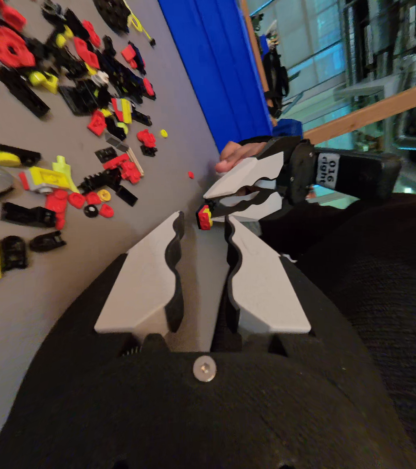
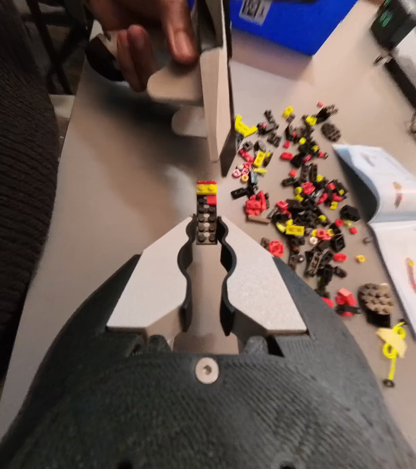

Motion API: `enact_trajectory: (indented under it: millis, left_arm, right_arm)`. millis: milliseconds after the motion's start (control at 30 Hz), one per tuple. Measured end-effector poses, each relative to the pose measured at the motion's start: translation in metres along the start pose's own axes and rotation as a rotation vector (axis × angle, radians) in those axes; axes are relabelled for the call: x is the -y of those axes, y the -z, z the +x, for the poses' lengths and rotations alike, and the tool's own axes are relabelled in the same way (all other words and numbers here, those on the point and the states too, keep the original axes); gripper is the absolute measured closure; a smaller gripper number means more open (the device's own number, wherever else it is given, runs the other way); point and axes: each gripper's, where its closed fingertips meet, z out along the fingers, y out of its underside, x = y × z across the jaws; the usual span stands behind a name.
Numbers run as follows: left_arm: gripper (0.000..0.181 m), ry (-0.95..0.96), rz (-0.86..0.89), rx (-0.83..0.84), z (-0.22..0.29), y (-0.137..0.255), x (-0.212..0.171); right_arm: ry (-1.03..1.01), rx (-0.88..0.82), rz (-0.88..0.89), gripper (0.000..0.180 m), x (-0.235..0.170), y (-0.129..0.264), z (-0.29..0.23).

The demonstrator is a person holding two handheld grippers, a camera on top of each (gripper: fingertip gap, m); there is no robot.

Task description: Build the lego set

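Note:
My right gripper (image 2: 206, 221) is shut on a small build, a long black studded plate (image 2: 206, 223) with a red tile and a yellow and red brick stack (image 2: 206, 187) at its far end. It holds the build above the grey table (image 2: 125, 177). In the left wrist view the right gripper (image 1: 210, 206) comes in from the right with the build's red and yellow end (image 1: 203, 218) sticking out. My left gripper (image 1: 204, 215) is open and empty, its fingertips on either side of that end, not touching. It also shows in the right wrist view (image 2: 215, 114), held by a hand.
A pile of loose red, black and yellow pieces (image 1: 87, 101) lies on the table; it also shows in the right wrist view (image 2: 303, 203). An open instruction booklet (image 2: 392, 190) lies beyond it. A blue bin (image 1: 214, 63) stands at the table's far side. A round black plate (image 2: 374, 299) lies beside the booklet.

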Motion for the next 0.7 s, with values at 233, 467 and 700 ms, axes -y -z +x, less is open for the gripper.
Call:
enact_trajectory:
  millis: [233, 467, 700]
  left_arm:
    - [0.151, -0.192, -0.039, 0.168, -0.016, 0.003, -0.001]
    - [0.152, -0.242, -0.101, 0.209, -0.021, -0.001, -0.010]
    - [0.155, -0.250, -0.077, 0.188, -0.017, -0.001, -0.006]
  right_arm:
    - [-0.191, 0.100, -0.113, 0.166, -0.026, -0.009, -0.007]
    - [-0.238, 0.110, -0.093, 0.144, -0.025, -0.009, -0.005]
    - [-0.298, 0.009, -0.008, 0.144, -0.015, 0.006, 0.022]
